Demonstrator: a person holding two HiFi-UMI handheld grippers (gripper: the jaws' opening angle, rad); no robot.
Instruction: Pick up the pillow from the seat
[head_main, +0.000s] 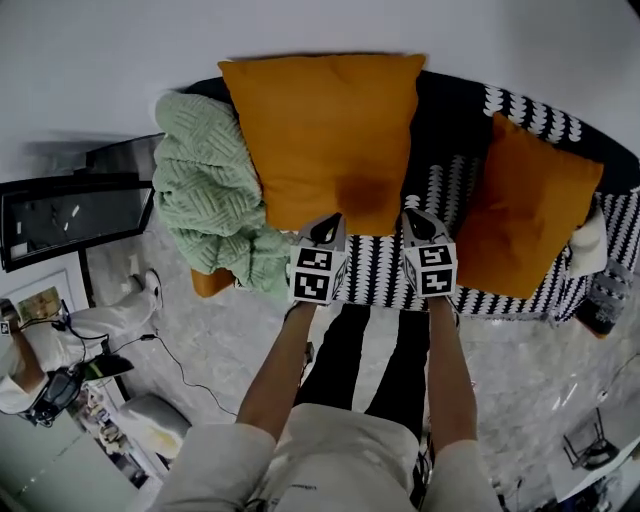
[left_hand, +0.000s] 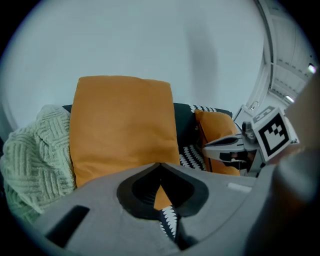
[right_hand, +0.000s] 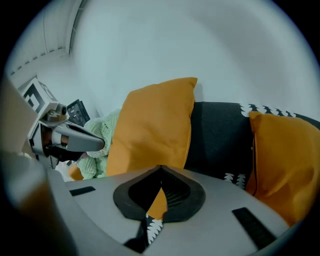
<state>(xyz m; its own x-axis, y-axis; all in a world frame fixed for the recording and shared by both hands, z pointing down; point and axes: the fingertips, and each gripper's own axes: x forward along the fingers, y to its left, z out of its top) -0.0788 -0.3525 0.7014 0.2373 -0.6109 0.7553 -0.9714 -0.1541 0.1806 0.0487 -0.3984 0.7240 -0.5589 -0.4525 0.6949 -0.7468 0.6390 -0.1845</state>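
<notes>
Orange pillow (head_main: 325, 140) edge pinched by left claw (head_main: 330, 221) and right claw (head_main: 409, 216).

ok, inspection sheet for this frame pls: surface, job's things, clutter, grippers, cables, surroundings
Surface: black-and-white patterned seat with a dark backrest.
Job's things: orange pillow stands upright against the backrest at the centre, not yet gripped.
Clutter: green knit blanket is heaped against the pillow's left side. A second orange pillow leans at the seat's right end.
Grippers: left hand-held gripper and right hand-held gripper both have jaws together with nothing between them, near the pillow's lower edge.
Cables: black cable lies on the floor at left.
Surroundings: pale wall, grey floor, person low at far left.
</notes>
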